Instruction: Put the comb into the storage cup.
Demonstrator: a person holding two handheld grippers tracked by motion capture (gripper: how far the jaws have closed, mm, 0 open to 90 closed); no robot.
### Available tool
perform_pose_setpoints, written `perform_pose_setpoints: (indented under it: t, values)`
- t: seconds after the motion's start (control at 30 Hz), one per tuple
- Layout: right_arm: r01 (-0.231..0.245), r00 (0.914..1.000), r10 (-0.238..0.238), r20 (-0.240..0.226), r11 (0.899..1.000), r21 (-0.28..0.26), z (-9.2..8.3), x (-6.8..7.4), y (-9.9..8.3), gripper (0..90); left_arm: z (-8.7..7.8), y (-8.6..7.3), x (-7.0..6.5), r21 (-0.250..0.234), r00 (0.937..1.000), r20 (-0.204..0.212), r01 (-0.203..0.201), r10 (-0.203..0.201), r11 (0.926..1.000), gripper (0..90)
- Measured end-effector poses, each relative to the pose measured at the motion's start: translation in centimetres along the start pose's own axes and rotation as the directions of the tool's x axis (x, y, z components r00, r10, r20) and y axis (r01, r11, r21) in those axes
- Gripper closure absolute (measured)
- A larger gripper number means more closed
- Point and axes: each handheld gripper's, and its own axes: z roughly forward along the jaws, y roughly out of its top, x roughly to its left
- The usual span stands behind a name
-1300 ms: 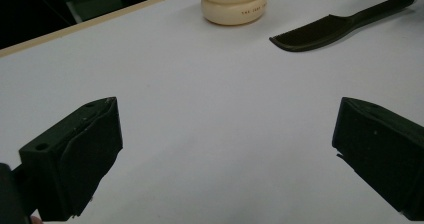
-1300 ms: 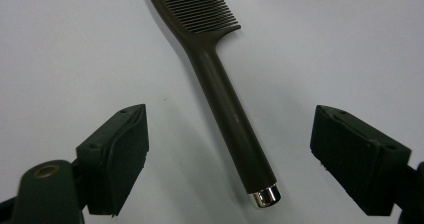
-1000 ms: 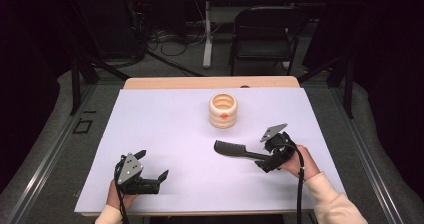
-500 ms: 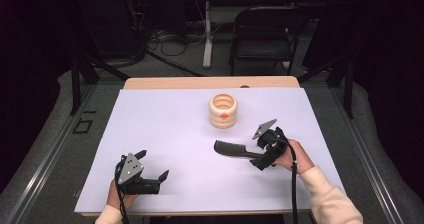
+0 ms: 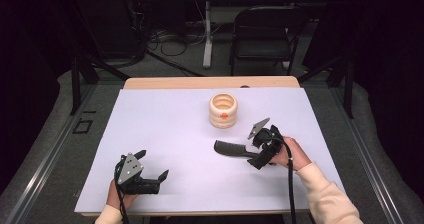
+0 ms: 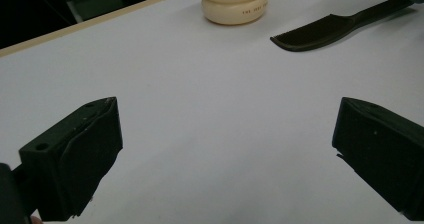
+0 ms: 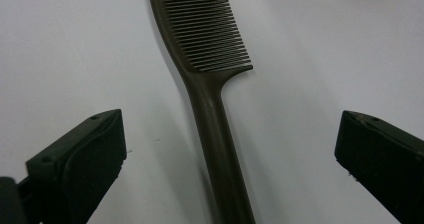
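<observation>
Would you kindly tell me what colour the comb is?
The comb is dark brownish black, clearest in the right gripper view.

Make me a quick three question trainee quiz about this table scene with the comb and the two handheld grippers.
1. True or false: the right gripper has its jaws clamped on the handle of the dark plastic comb.
2. Which stands nearer the table's far edge: the comb or the cream ribbed round container?
A. comb
B. container
3. Fill in: the left gripper has its jaws ____ over the bare white table cover.

Key
1. False: the jaws stand wide apart on either side of the handle, not touching it.
2. B.
3. Open, with nothing between them.
</observation>
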Motion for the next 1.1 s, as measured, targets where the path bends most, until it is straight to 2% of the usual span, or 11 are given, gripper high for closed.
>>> perform_pose_setpoints:
  t: [0.2,0.3,0.37,0.4,0.47,0.53,0.57,0.73,0.83,1.0,1.1]
  values:
    - [0.021,0.9998,-0.022,0.003,0.999,0.024,0.4,0.1,0.3,3.4,0.0,0.0,0.0,-0.005,1.0000,0.009,-0.003,0.003,1.0000,0.0]
    - [0.054,0.9983,-0.055,0.019,0.998,0.024,0.4,0.3,0.6,15.2,0.0,0.0,0.0,-0.002,1.0000,0.008,-0.002,0.002,1.0000,0.0]
    - [0.060,0.9978,-0.061,0.025,0.998,0.027,0.4,0.4,0.7,16.3,0.0,0.0,0.0,-0.003,1.0000,0.006,0.001,-0.001,1.0000,0.0]
    - [0.083,0.9963,-0.083,0.020,0.996,0.040,0.5,0.6,0.9,21.6,0.0,0.0,0.0,-0.003,1.0000,0.005,0.001,-0.001,1.0000,0.0]
    - [0.092,0.9954,-0.093,0.022,0.995,0.048,0.6,0.6,1.0,24.3,0.0,0.0,0.0,-0.001,1.0000,0.007,-0.002,0.002,1.0000,0.0]
    - [0.125,0.9919,-0.126,0.015,0.990,0.069,0.9,1.0,1.3,33.3,0.0,0.0,0.0,-0.002,1.0000,0.010,-0.001,0.001,1.0000,0.0]
    - [0.125,0.9919,-0.126,0.015,0.990,0.069,0.9,1.0,1.3,33.3,0.0,0.0,0.0,-0.003,1.0000,0.010,0.000,0.000,1.0000,0.0]
    - [0.190,0.9815,-0.192,0.001,0.975,0.116,1.2,1.3,1.7,51.0,0.0,0.0,0.0,-0.003,0.9999,0.011,0.000,0.000,1.0000,0.0]
    - [0.204,0.9787,-0.205,-0.002,0.970,0.130,1.3,1.4,1.8,54.7,0.0,0.0,-0.1,-0.001,0.9999,0.012,-0.001,0.001,1.0000,0.0]
    - [0.250,0.9678,-0.251,-0.015,0.950,0.187,1.8,1.6,2.2,63.0,0.0,0.0,-0.1,-0.003,0.9999,0.013,0.002,-0.002,1.0000,0.0]
    - [0.260,0.9647,-0.263,-0.014,0.943,0.206,2.2,1.6,2.4,65.3,0.0,0.0,-0.1,-0.003,0.9999,0.012,0.001,-0.001,1.0000,0.0]
